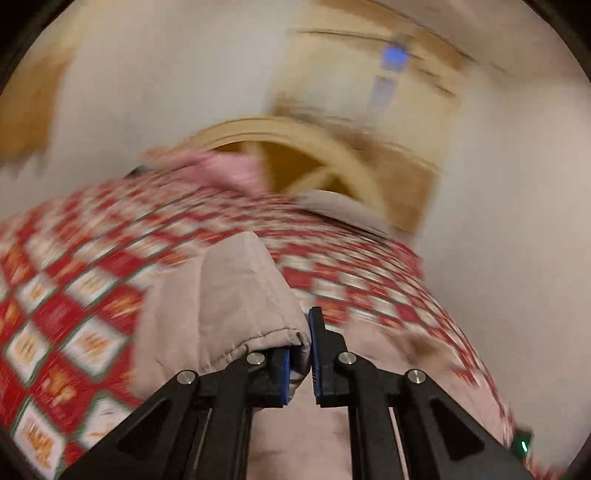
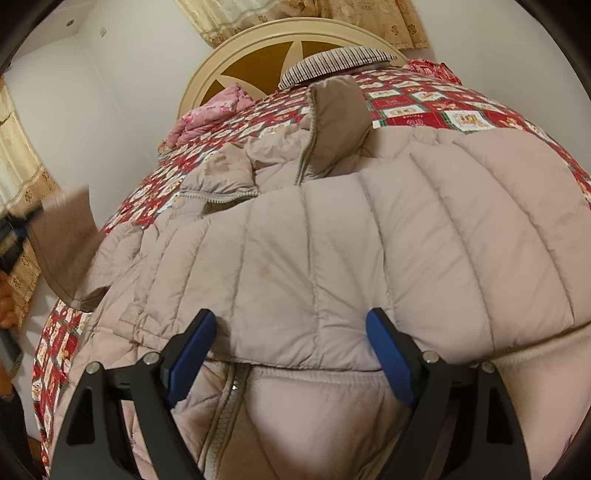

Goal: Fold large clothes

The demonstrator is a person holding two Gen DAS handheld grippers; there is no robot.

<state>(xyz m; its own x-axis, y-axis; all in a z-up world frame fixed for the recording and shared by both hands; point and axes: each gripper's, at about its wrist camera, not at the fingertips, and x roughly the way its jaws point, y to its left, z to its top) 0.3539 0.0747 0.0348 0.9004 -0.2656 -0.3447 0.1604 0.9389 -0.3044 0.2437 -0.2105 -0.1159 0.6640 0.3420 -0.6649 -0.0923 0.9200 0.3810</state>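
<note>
The jacket [image 2: 332,236], beige and quilted, lies spread across the bed [image 2: 436,99], on a red checked cover. Collar [image 2: 332,122] stands up toward the headboard [image 2: 258,44]; the zipper [image 2: 225,410] runs down near the lower edge, partly undone.

Left gripper [image 1: 300,354]: jaws nearly closed, pinching a fold of jacket [image 1: 229,302] fabric between the blue pads [image 1: 284,373]. The pinched corner stands lifted above the cover [image 1: 74,302]. The left view is motion-blurred; background detail is unreliable.

Right gripper [image 2: 291,354]: jaws wide apart, holding nothing. Its fingers [image 2: 194,354] straddle the jacket's hem, tips over the quilted surface; contact cannot be determined.

In the right view a raised flap of jacket [image 2: 66,251] hangs at far left, off the bed.

A pink cloth [image 2: 210,110] lies bunched by the headboard. A striped pillow [image 2: 332,62] sits at the head of the bed. Curtains [image 2: 303,18] hang behind.
</note>
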